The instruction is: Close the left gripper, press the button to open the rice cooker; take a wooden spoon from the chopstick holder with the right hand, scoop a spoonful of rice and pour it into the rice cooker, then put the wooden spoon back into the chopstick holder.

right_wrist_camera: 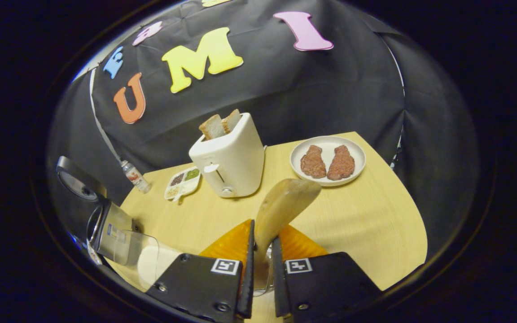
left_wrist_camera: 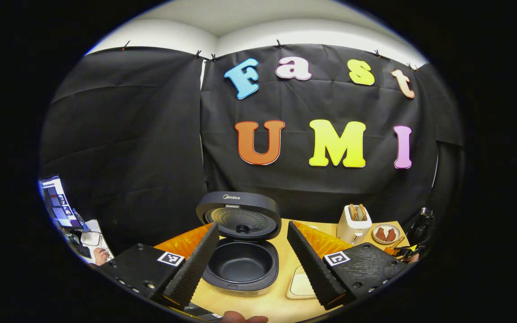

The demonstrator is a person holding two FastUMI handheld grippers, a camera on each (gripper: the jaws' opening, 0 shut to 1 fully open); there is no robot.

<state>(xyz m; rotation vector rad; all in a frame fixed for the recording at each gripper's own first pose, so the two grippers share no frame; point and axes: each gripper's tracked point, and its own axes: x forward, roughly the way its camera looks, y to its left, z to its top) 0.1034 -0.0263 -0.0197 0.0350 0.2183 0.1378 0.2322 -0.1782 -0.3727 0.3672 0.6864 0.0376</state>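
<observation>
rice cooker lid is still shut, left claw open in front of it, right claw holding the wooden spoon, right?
Not quite: the rice cooker lid is up, its empty inner pot showing in the left gripper view. The rest holds: the left claw is open in front of it, and the right claw grips the wooden spoon.

Rice cooker (left_wrist_camera: 242, 251) lid up; left hand-held gripper (left_wrist_camera: 251, 255) spread before it.

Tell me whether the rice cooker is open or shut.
Open. In the left gripper view the rice cooker has its lid tipped up and back, and the dark inner pot lies exposed, with no rice visible inside.
</observation>
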